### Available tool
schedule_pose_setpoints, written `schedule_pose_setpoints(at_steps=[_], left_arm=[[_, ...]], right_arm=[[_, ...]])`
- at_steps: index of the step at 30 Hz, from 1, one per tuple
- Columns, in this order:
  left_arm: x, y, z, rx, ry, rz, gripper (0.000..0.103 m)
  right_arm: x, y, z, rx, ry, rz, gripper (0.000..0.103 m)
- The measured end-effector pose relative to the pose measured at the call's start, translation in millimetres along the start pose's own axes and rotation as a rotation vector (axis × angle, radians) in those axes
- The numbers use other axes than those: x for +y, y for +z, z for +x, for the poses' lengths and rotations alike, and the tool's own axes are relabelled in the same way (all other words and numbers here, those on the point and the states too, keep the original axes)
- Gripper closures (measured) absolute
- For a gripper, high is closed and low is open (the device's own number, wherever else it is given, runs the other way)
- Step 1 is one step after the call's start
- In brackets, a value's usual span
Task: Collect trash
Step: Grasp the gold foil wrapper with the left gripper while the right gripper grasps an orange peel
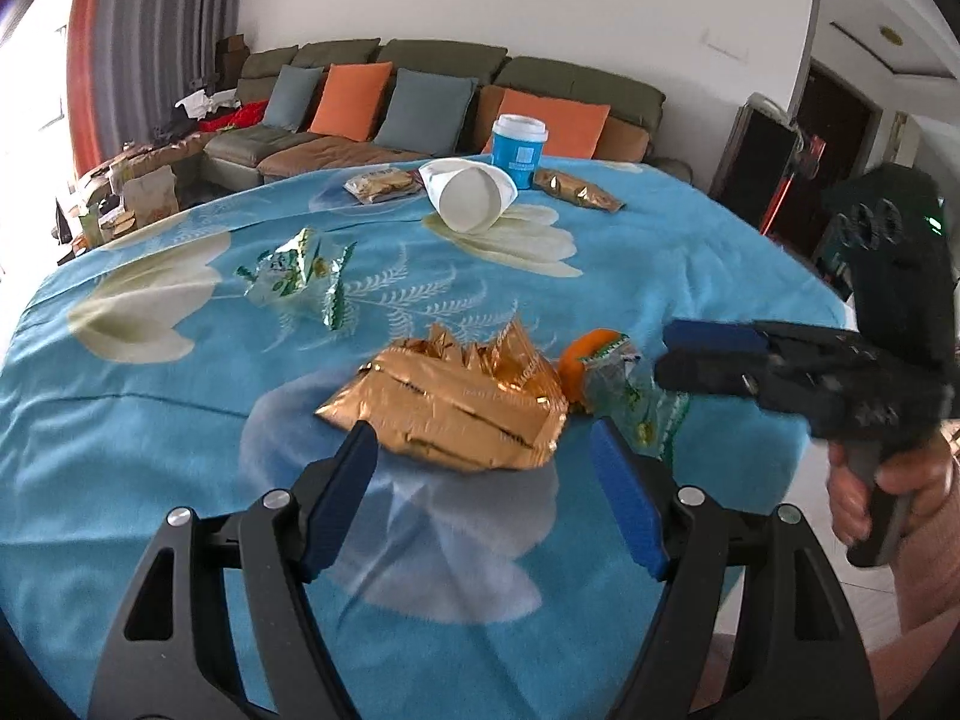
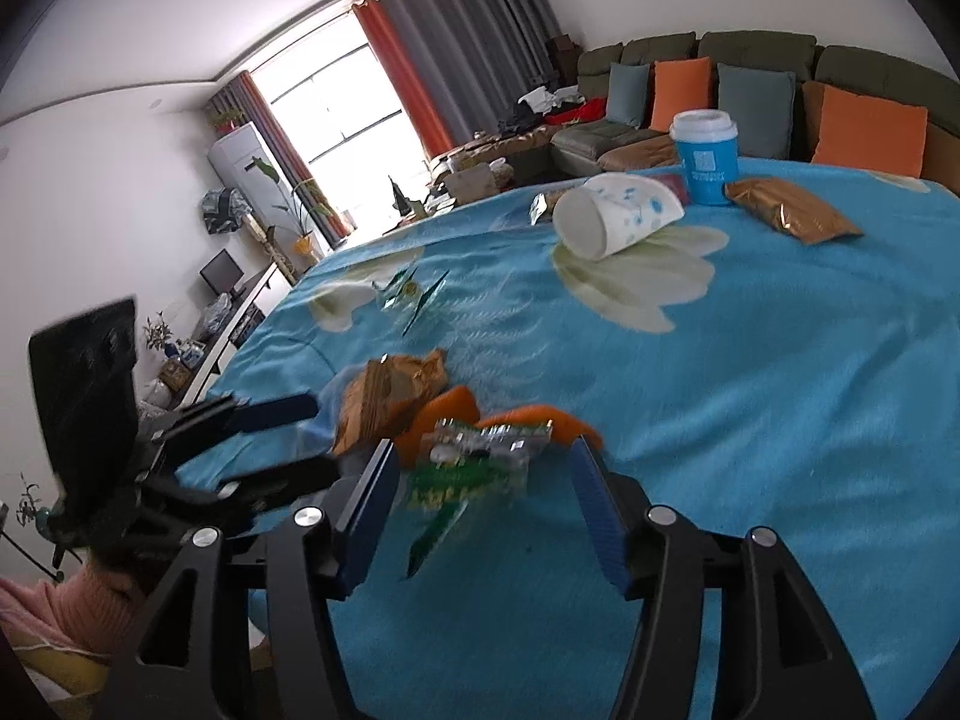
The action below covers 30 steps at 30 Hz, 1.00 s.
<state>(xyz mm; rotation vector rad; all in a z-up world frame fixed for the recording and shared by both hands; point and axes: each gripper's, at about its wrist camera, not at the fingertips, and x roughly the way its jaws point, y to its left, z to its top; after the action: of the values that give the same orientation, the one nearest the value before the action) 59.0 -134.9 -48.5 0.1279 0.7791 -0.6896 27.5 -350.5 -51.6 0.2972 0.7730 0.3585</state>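
**Both claws open over the wrappers**

Only the right wrist view shows the window. The left gripper gapes before the gold wrapper; the right gripper stands open around a green wrapper, unpressed. The tipped paper cup looks empty.

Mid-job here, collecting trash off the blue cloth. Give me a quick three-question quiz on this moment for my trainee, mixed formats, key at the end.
1. True or false: the white paper cup stands upright on the blue tablecloth.
2. Multiple choice: what lies just ahead of the left gripper? A) the gold foil bag B) the blue lidded cup C) a glass bottle
3. Fill in: the green-printed clear wrapper in front of the right gripper lies against a piece of ______ peel.

Key
1. False; it lies on its side.
2. A
3. orange
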Motion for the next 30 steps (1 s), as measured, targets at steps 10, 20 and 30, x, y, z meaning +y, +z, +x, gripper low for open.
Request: schedule_pose_setpoints(at_steps=[10, 20, 30], left_arm=[[11.0, 0.1, 19.7, 0.076, -0.025, -0.050, 0.074], [26.6, -8.1, 10.4, 0.065, -0.058, -0.108, 0.091], [39.4, -12.6, -12.9, 0.018, -0.053, -0.140, 0.100]], right_arm=[[-2.4, -10.8, 7.2, 0.044, 0.047, 0.030, 0.062], [-1.5, -9.8, -1.2, 0.032, 0.098, 0.025, 0.094], [-8.4, 18.7, -8.0, -0.053, 0.063, 0.016, 0.094]])
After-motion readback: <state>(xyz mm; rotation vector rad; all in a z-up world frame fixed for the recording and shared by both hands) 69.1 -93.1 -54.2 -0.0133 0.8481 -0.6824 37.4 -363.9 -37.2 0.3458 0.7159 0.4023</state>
